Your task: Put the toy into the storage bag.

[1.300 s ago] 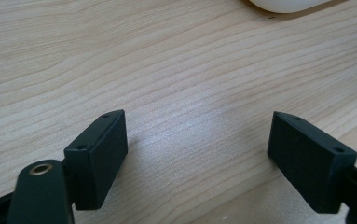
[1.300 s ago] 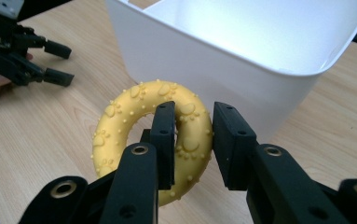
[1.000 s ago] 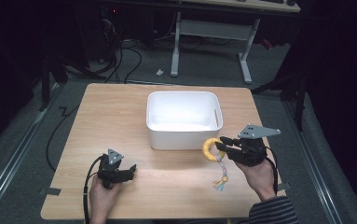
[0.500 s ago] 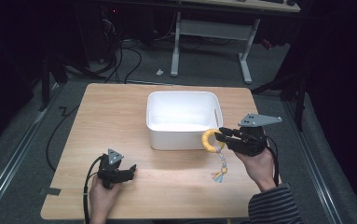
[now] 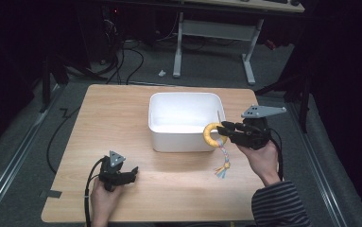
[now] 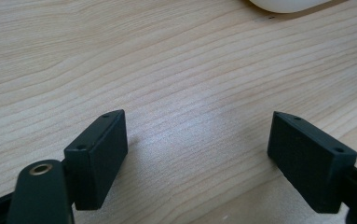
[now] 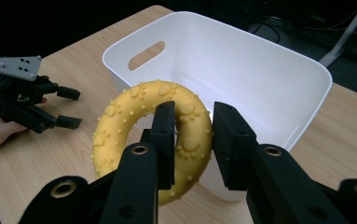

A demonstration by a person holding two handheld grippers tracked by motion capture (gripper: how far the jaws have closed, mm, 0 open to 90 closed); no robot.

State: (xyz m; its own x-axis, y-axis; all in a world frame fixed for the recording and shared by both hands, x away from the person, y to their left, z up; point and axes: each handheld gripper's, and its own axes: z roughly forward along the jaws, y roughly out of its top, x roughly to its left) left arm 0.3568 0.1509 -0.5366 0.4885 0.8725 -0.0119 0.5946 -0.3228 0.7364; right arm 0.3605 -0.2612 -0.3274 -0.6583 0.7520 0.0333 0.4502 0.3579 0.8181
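The right gripper (image 5: 223, 128) pinches a yellow rubber ring toy with small bumps (image 5: 211, 135); in the right gripper view its 2 black jaws press on the ring's band from both sides, 1 jaw through the hole. The ring (image 7: 157, 133) is lifted off the table and hangs just beside the near right corner of the white plastic tub with cut-out handles (image 5: 162, 137), at about 4 o'clock from the tub's middle. A braided cord with a coloured tassel (image 5: 222, 168) hangs down from the ring toward the table.

The left gripper (image 5: 132, 174) has its jaws spread wide with nothing between them; in the left gripper view only bare wood lies between the 2 pads.

The light wooden table (image 5: 112, 113) carries the tub near its middle. Around it the room is dark, with grey floor, black cables and the white legs of a desk at 12 o'clock.

The right hand (image 5: 263, 161) comes in from 5 o'clock and holds its gripper level, pointing to 9 o'clock. The left hand (image 5: 103, 198) rests low on the table at 7 o'clock, its gripper pointing to 3 o'clock.
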